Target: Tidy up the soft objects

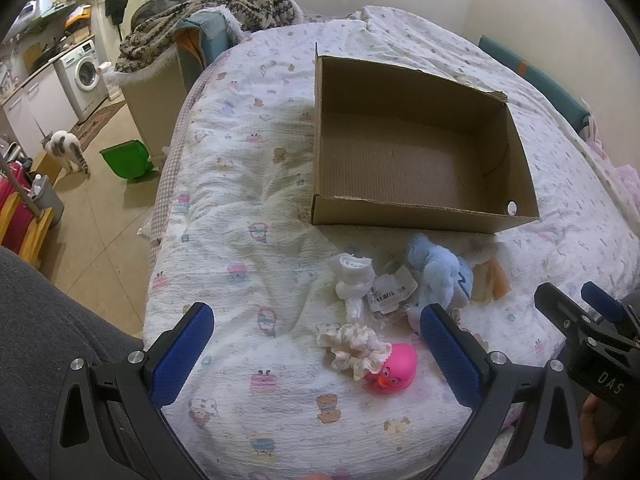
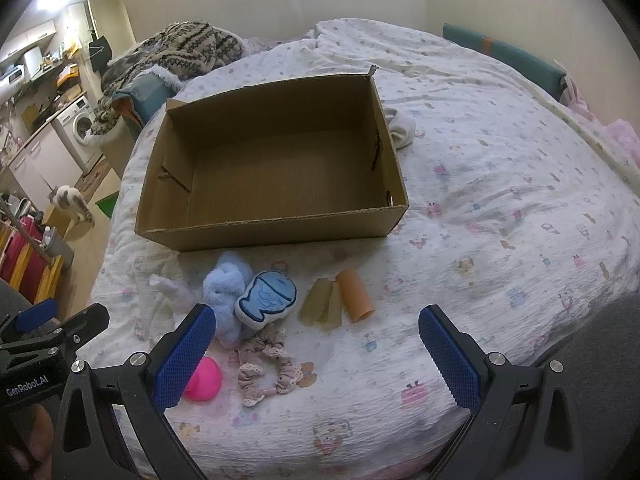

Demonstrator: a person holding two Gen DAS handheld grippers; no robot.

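Blue-padded jaws of the left gripper and right gripper are gaping wide, gripping nothing. A pink duck is sitting between the left jaws, beak facing the camera. Beyond, a blue plush is lying lengthwise toward the cardboard box on the printed quilt.

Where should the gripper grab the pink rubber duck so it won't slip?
Probably the pink duck's round body, from straight above, fingers on its two sides. It lies alone on the bed cover, touching only the frilly scrunchie, and the left gripper is open nearby.
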